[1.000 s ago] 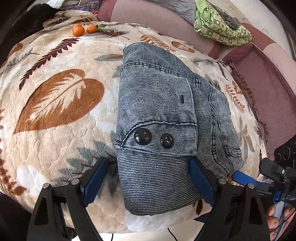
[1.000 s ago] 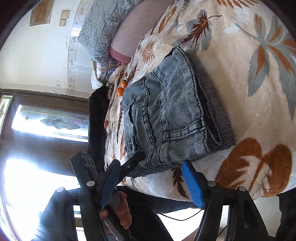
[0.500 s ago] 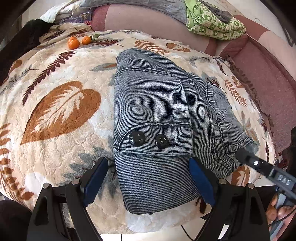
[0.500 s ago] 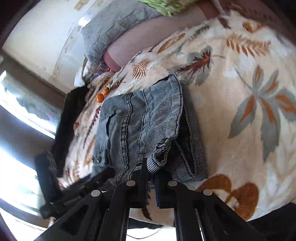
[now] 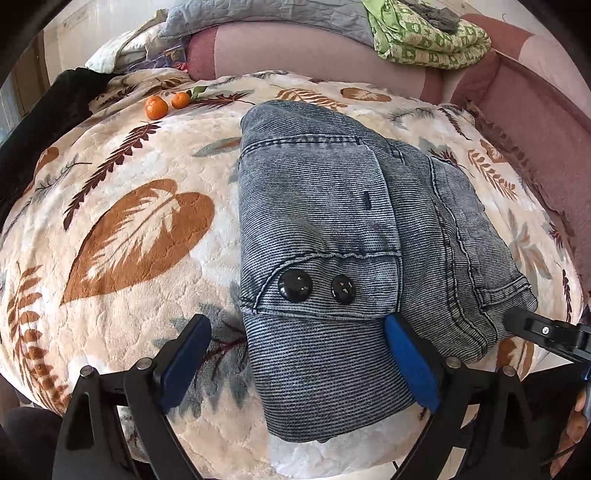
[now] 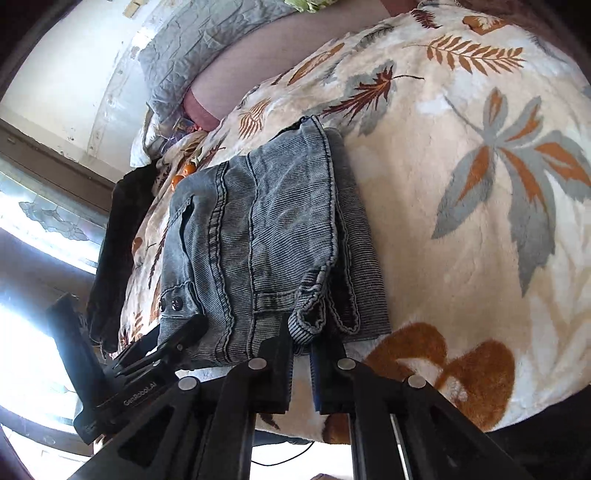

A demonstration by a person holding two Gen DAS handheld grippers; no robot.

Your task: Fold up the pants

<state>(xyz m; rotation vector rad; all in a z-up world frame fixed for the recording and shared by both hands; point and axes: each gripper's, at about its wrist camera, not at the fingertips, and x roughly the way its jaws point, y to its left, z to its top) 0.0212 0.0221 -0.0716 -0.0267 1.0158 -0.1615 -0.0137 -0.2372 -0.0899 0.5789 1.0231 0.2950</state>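
The grey-blue denim pants (image 5: 332, 236) lie folded in a thick bundle on the leaf-print blanket (image 5: 122, 229), a flap with two black buttons (image 5: 295, 285) facing me. My left gripper (image 5: 299, 350) is open, its blue pads on either side of the bundle's near end. My right gripper (image 6: 301, 345) is shut on a corner of the pants (image 6: 258, 236) at the near edge, where a hem loop (image 6: 312, 319) bunches above the jaws. Its black tip (image 5: 532, 326) shows at the right of the left wrist view.
Two tangerines (image 5: 166, 105) lie at the blanket's far left. A pink sofa back (image 5: 295, 51) holds a grey cushion (image 5: 266, 18) and a green patterned cloth (image 5: 424, 33). A dark garment (image 6: 114, 251) hangs off the blanket's edge near a bright window.
My right gripper has moved in from open and closed on the corner of the pants. The left gripper has stayed open, pulled back a little so more of the bed shows.
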